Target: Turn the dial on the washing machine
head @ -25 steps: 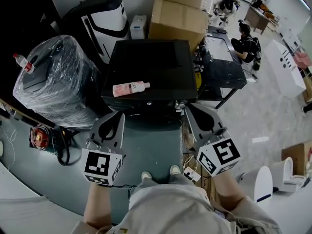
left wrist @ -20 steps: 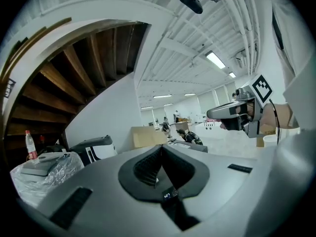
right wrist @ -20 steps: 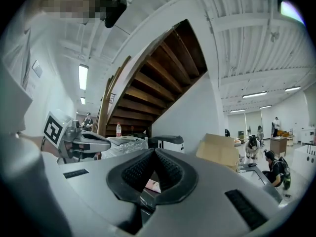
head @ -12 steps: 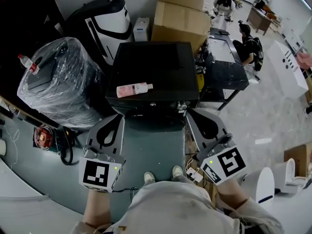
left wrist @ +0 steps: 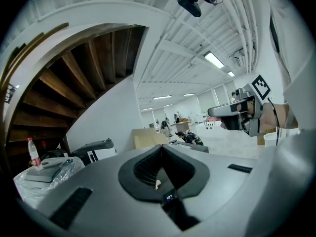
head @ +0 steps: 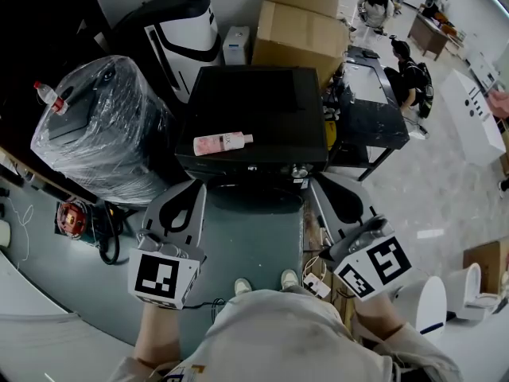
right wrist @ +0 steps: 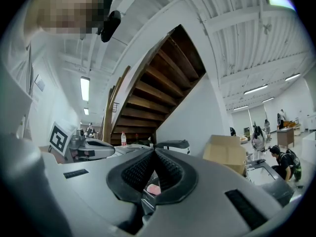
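Dial [head: 300, 171]: a small silvery knob, judged to be the one meant, sits on the front control strip of the black washing machine [head: 254, 106], toward that strip's right end. The machine stands directly ahead of the person. A pink bottle [head: 223, 142] lies on its side on the lid, well clear of the knob.

Left gripper [head: 196, 186]: held low in front of the machine, tip just short of the front edge, touching nothing. Its own view shows the jaws together at the tips, with nothing between them.

Right gripper [head: 312, 181]: held low on the other side, tip near the knob but apart from it. Its own view shows the jaws closed on each other and empty; the pink seen in the gap below the pads is the bottle beyond.

Assessment: the task is at the approach step, and the knob has not been contacted. The right gripper is the nearer and better placed. The next move calls for parting its jaws, advancing until the knob sits squarely between the pads, closing firmly, then rotating about the knob's axis. The knob is small, so a closure off centre would likely slip.
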The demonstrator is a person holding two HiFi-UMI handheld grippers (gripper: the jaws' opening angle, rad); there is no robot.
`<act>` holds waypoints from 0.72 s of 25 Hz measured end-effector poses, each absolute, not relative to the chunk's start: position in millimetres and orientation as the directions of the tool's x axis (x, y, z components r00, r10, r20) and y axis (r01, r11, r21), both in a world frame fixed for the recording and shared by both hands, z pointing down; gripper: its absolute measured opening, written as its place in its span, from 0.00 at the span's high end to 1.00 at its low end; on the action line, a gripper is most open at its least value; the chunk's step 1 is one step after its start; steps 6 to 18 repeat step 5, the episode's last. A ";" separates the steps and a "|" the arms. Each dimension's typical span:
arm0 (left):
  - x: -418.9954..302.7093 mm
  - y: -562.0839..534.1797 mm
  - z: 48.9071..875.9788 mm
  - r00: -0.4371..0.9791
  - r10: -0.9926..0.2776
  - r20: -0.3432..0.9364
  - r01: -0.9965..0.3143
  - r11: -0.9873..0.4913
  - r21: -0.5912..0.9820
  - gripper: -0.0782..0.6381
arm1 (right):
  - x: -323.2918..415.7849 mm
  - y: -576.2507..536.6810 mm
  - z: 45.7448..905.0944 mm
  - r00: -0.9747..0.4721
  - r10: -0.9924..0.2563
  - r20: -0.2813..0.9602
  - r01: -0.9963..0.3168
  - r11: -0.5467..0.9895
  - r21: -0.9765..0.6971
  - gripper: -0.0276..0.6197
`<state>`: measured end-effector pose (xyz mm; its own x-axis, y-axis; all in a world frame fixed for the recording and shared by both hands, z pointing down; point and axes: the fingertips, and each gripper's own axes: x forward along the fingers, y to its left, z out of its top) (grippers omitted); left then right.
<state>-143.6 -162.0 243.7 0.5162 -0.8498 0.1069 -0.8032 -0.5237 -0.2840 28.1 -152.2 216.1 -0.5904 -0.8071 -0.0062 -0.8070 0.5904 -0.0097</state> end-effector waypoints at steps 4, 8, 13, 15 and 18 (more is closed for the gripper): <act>-140.1 -159.9 235.9 0.522 -0.849 0.087 -0.808 -0.524 -0.269 0.86 | 26.5 -151.5 215.9 -0.592 -0.806 -0.006 -0.806 0.592 0.001 0.91; -139.1 -158.7 234.5 0.522 -0.849 0.083 -0.811 -0.524 -0.260 0.86 | 25.7 -150.8 215.9 -0.593 -0.805 -0.006 -0.805 0.593 0.002 0.91; -139.1 -158.7 234.5 0.522 -0.849 0.083 -0.811 -0.524 -0.260 0.86 | 25.7 -150.8 215.9 -0.593 -0.805 -0.006 -0.805 0.593 0.002 0.91; -139.1 -158.7 234.5 0.522 -0.849 0.083 -0.811 -0.524 -0.260 0.86 | 25.7 -150.8 215.9 -0.593 -0.805 -0.006 -0.805 0.593 0.002 0.91; -139.1 -158.7 234.5 0.522 -0.849 0.083 -0.811 -0.524 -0.260 0.86 | 25.7 -150.8 215.9 -0.593 -0.805 -0.006 -0.805 0.593 0.002 0.91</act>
